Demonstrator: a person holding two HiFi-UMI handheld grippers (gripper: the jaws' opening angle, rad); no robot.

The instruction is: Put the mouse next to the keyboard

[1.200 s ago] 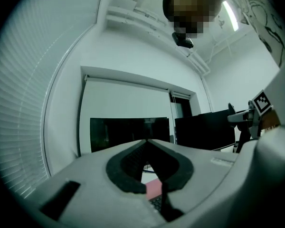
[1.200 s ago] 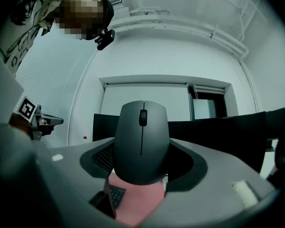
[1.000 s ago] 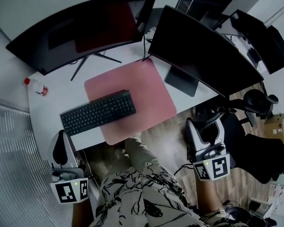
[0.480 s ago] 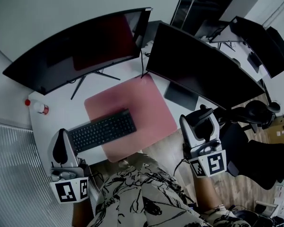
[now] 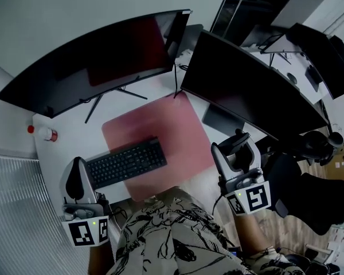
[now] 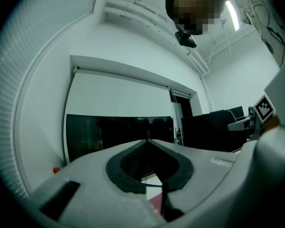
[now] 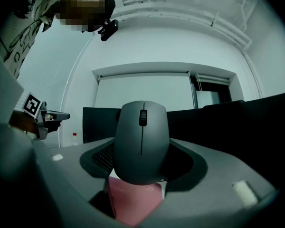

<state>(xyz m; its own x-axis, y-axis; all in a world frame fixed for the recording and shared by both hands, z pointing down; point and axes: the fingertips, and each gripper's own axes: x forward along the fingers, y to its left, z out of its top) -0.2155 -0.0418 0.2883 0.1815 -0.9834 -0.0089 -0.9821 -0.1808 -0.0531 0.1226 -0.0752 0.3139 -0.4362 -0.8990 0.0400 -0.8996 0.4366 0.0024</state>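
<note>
A dark grey mouse point(image 7: 141, 141) is clamped between the jaws of my right gripper point(image 5: 236, 149), which hovers at the desk's front right edge, to the right of the pink mat point(image 5: 160, 125). In the head view the mouse point(image 5: 237, 141) shows only as a dark shape between the jaws. The black keyboard point(image 5: 126, 163) lies across the mat's front left corner and the white desk point(image 5: 69, 148). My left gripper point(image 5: 75, 183) hangs at the desk's front left edge, just left of the keyboard. In its own view, the left gripper point(image 6: 146, 142) has its jaws meeting with nothing between them.
Two large dark monitors point(image 5: 97, 56) point(image 5: 246, 79) stand behind the mat. A small bottle with a red cap point(image 5: 45, 134) sits at the desk's far left. A black office chair point(image 5: 315, 182) stands on the wooden floor at the right. Slatted blinds point(image 5: 17, 211) run along the left.
My right gripper with the mouse has moved up and left, from over the floor by the chair to the desk's front right edge. The left gripper has stayed put.
</note>
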